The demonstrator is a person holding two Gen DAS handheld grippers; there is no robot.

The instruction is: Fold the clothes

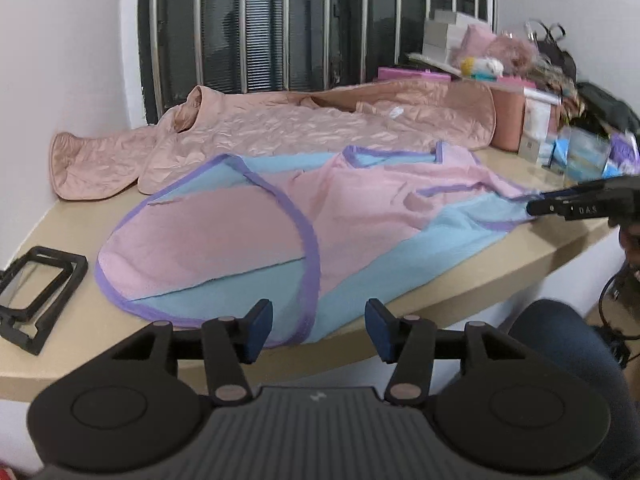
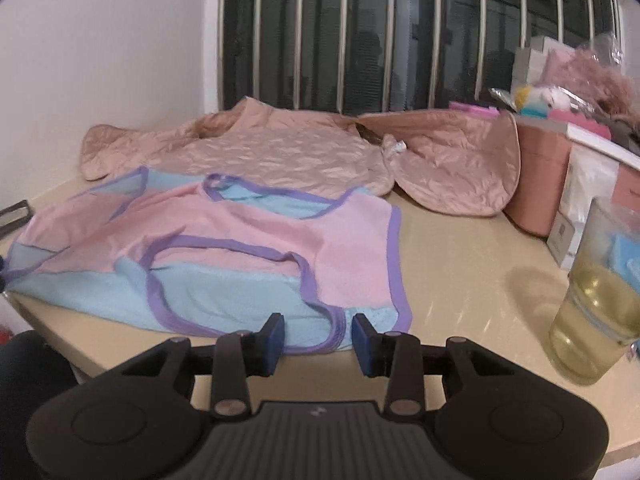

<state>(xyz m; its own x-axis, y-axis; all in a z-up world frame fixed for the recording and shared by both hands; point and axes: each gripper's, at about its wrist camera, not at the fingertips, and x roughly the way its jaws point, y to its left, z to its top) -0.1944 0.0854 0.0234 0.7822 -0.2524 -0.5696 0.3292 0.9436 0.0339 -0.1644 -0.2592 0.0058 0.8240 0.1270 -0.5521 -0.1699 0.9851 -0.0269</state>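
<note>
Pink and blue, our purple-trimmed garment (image 1: 280, 216) lies spread on the beige table (image 1: 80, 320), in front of a quilted peach jacket (image 1: 280, 124). Our left gripper (image 1: 319, 330) hangs released at its near hem; our right gripper (image 2: 319, 344) also gapes, gripping nothing.

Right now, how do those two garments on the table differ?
The pink-and-blue garment lies nearer the table's front edge; the peach quilted garment lies behind it by the barred window. The first is smooth, two-coloured, with purple trim; the second is crinkled, shiny and one colour. The first is partly folded over itself; the second lies spread. Both rest flat on the table, ungripped.
</note>
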